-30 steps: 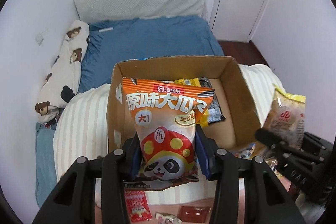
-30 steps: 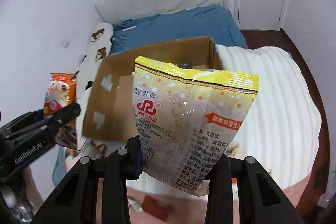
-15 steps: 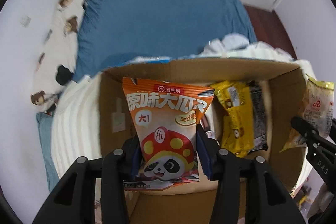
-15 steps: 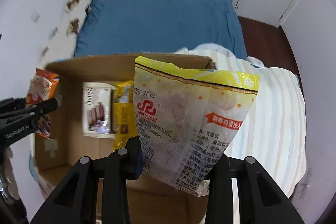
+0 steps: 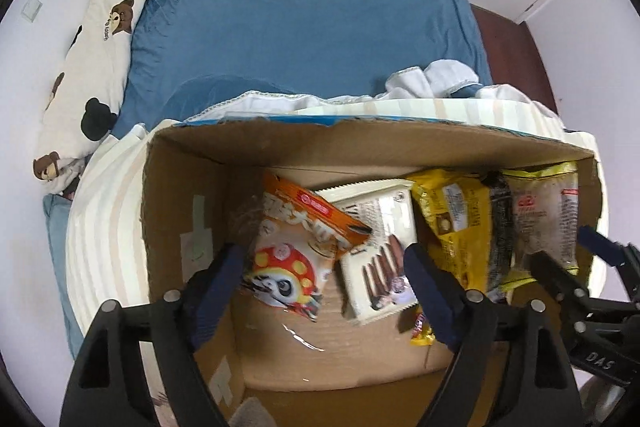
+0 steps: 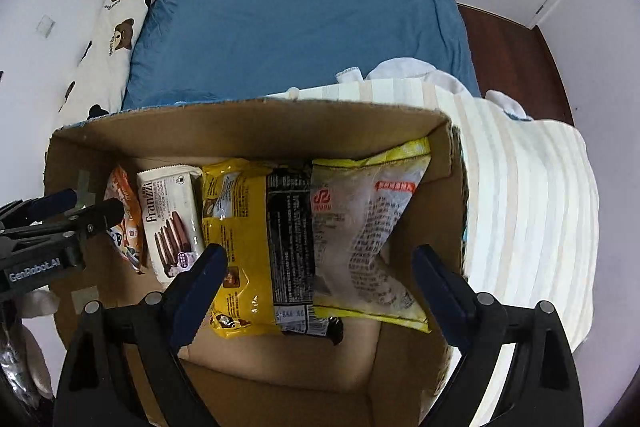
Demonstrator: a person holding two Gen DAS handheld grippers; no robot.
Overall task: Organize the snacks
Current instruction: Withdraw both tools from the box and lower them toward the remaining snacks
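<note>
Both the left gripper (image 5: 324,267) and right gripper (image 6: 316,267) gape empty above the cardboard box (image 6: 248,125). Inside lie a glossy orange panda bag (image 5: 288,247) and a crinkly yellow-edged clear pouch (image 6: 368,227).

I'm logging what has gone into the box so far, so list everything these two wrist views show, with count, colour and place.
cardboard box: 1, brown, on the striped cover
orange panda bag: 1, orange and white, at the box's left end
Franzzi biscuit pack: 1, white with brown biscuits, beside the orange bag
yellow snack bag: 1, yellow and black, mid-box
clear egg-cake bag: 1, clear with yellow edges, at the box's right end
small wrapper: 1, yellow and red, on the box floor
striped cover: 1, cream
blue sheet: 1, beyond the box
bear pillow: 1, white, at left
left gripper: 1, black, open over the box
right gripper: 1, black, open over the box
</note>
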